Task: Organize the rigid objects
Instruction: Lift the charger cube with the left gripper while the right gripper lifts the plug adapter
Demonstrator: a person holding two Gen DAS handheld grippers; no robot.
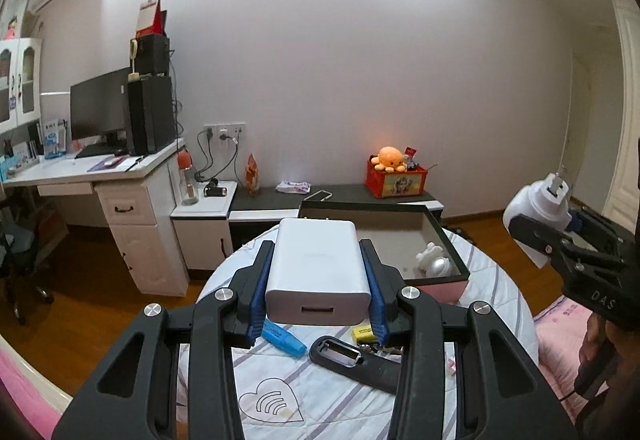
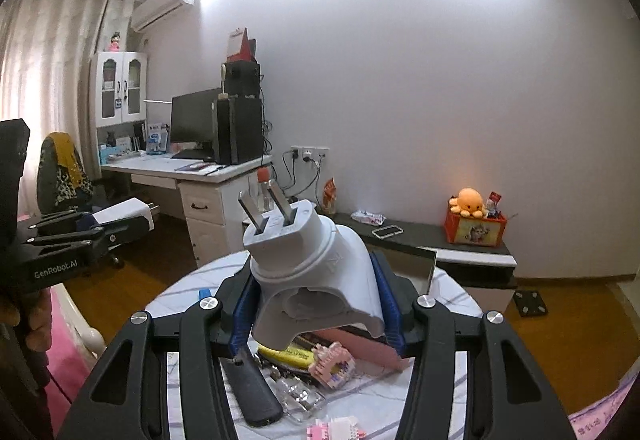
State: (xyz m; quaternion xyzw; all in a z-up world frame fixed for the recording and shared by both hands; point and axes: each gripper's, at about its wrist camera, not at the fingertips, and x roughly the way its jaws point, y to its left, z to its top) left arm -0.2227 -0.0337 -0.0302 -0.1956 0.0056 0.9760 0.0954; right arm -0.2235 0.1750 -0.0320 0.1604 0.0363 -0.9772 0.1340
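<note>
The left claw (image 1: 318,280) is clamped on a white charger block (image 1: 316,272), its blue pads (image 1: 256,296) pressing the block's 2 long sides, the port end facing the camera. The block hangs in the air above the round surface (image 1: 320,400), which wears a pale striped cloth with a heart print.

In the left wrist view, an open dark-rimmed box (image 1: 436,236) stands on the surface at 1 o'clock from the block, with a small white toy (image 1: 434,260) inside near its right wall. Under the claw lie a blue marker (image 1: 282,338) at 7 o'clock, a yellow item (image 1: 364,334) at 5 o'clock, and a black remote (image 1: 352,360) with its battery bay uncovered, at 5 o'clock and lower.

The right claw (image 2: 316,292) grips a white plug adapter (image 2: 312,268) by its wider body; the 2 flat prongs (image 2: 266,210) point up and away toward 11 o'clock. It too is held clear above the surface. The same adapter shows at 3 o'clock in the left wrist view, well apart from the charger block.

Below the right claw, the remote lies at 7 o'clock, a yellow tube (image 2: 286,354) and a pink brick piece (image 2: 332,362) sit at 6 o'clock, touching or nearly so. An orange plush octopus (image 2: 466,202) sits on a red box (image 2: 476,230) on the low cabinet by the wall.
</note>
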